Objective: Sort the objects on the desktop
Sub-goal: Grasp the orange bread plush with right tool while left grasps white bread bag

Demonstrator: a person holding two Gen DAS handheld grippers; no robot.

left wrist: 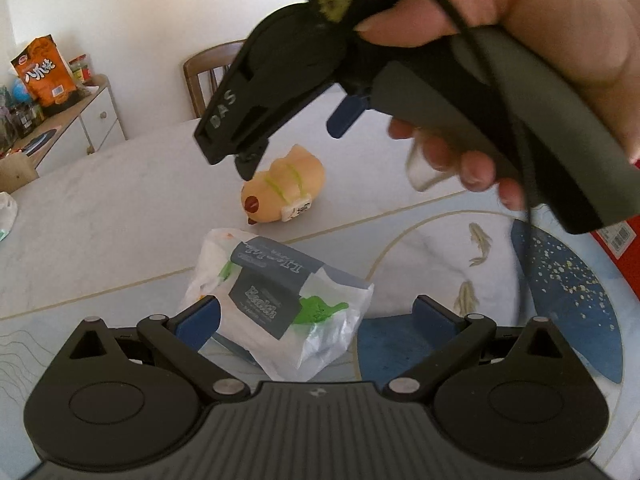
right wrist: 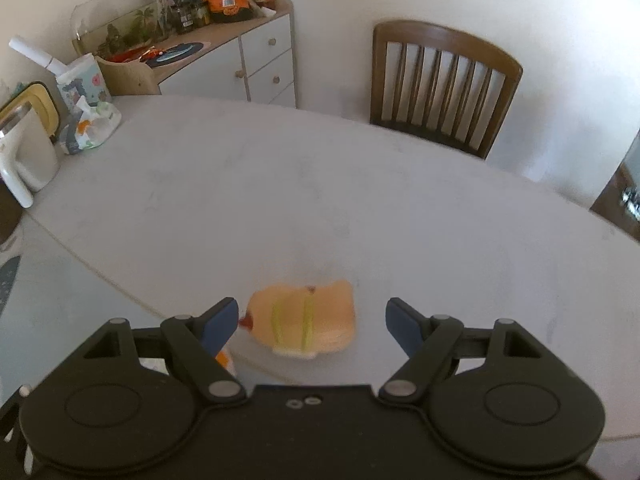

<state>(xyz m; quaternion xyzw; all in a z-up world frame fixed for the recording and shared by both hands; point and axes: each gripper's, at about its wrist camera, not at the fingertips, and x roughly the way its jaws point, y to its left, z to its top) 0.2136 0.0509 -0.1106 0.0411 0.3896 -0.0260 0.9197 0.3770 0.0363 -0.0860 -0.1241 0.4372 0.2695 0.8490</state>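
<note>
Between the right tool's [right wrist: 311, 322] wide-apart jaws, a yellow toy [right wrist: 306, 326]; left tool [left wrist: 316, 320] wide around a packet [left wrist: 276, 300].

Both grippers tilted downward, jaws spread

The left gripper [left wrist: 316, 320] stands wide apart; above and ahead of it, a hand [left wrist: 540, 60] grips the right gripper [right wrist: 312, 320], equally parted.

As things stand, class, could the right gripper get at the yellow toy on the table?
Probably yes. The right gripper is open, pointing down with the yellow toy lying between its fingers' line, and nothing on the table blocks it.
</note>
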